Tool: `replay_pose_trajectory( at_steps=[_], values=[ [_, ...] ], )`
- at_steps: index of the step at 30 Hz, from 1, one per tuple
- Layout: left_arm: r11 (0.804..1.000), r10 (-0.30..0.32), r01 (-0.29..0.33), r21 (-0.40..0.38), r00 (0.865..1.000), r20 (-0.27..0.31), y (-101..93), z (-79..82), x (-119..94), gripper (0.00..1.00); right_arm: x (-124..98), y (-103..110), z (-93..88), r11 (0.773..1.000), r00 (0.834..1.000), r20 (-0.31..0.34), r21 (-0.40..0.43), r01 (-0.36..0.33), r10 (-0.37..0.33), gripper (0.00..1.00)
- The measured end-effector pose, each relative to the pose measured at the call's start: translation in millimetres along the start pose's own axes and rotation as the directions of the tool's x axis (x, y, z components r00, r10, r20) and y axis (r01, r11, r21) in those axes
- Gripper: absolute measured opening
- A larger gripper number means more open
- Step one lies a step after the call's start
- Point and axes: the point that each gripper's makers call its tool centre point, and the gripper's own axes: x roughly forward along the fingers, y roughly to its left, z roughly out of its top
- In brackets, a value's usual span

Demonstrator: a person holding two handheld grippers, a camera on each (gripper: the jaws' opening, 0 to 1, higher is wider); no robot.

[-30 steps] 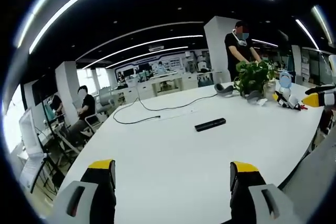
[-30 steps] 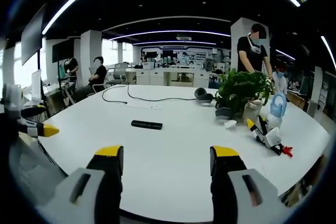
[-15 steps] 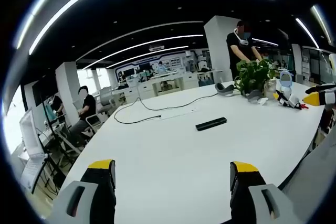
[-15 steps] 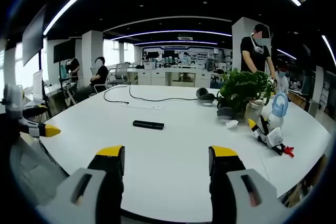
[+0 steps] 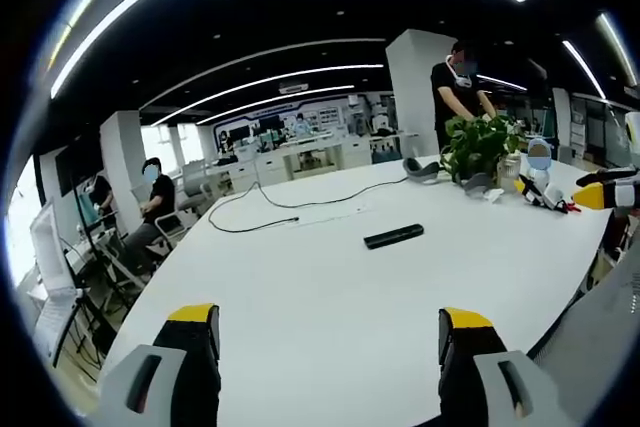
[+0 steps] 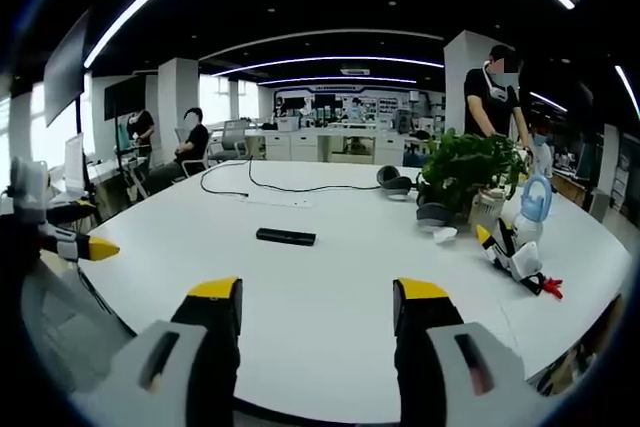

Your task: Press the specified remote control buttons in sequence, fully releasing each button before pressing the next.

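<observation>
Hovering over the near edge of the white table (image 6: pixel 330 297), both tools empty, jaws wide apart, nothing between them. Left gripper (image 5: pixel 330 332) sits at 6 o'clock in left gripper view; right gripper (image 6: pixel 315 302) at 6 o'clock in right gripper view. Left tool's yellow tip also pokes in at 9 o'clock of right gripper view, right tool's tip at 3 o'clock of left gripper view.

Remote control (image 6: pixel 286 237) lies flat mid-table, well apart from both tools, approx 12 o'clock just above center in both views (image 5: pixel 393 237). No contact yet, no button pressed by my read.

Beyond it: black cable (image 6: pixel 250 185) at 11 o'clock, potted plant (image 6: pixel 462 169) at 2 o'clock, small fan (image 6: pixel 530 202) and a toy-like object (image 6: pixel 512 252) at 3 o'clock. Person standing behind plant, others seated far back.

Risks: buttons too small to see from here, so wrong button likely w/o closer look. Remote is light and unpinned, so a slanted jaw-tip press could skid or spin it. Wide jaws may hit two buttons. Incomplete lift between presses breaks the sequence. Reach near plant side could snag clutter.
</observation>
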Motion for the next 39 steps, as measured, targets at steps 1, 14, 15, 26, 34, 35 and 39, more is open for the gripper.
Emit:
replay_pose_trajectory(
  at_steps=[1,14,15,26,34,35,39],
  values=[
    [1.0,0.0,0.0,-0.002,1.0,0.0,0.0,0.7,0,0.94,0,0,-0.3,1.0,1.0,-0.002,0.0,-0.001,0.001,0.61],
    [0.995,-0.083,0.084,0.059,0.996,-0.013,-1.2,20.9,29,0.94,0,6,-4.0,0.999,0.999,-0.026,0.016,-0.046,0.046,0.39],
    [0.993,-0.09,0.091,0.076,0.996,-0.012,-1.5,24.1,33,0.94,0,7,-4.1,0.999,0.998,-0.028,0.014,-0.051,0.051,0.37],
    [0.958,-0.212,0.211,0.196,0.977,-0.017,-13.5,63.3,73,0.85,-1,13,-8.4,0.996,0.995,-0.06,0.019,-0.082,0.083,0.16],
    [0.92,-0.296,0.3,0.25,0.954,-0.058,-33.0,84.1,96,0.82,-2,18,-11.8,0.994,0.99,-0.088,0.031,-0.104,0.107,0.0],
    [0.912,-0.306,0.312,0.266,0.95,-0.066,-35.7,86.5,100,0.82,-2,18,-12.0,0.994,0.99,-0.091,0.031,-0.105,0.107,0.0],
    [0.889,-0.349,0.358,0.286,0.933,-0.081,-44.8,96.1,115,0.82,-2,19,-12.4,0.993,0.988,-0.098,0.04,-0.113,0.117,0.0]
  ],
)
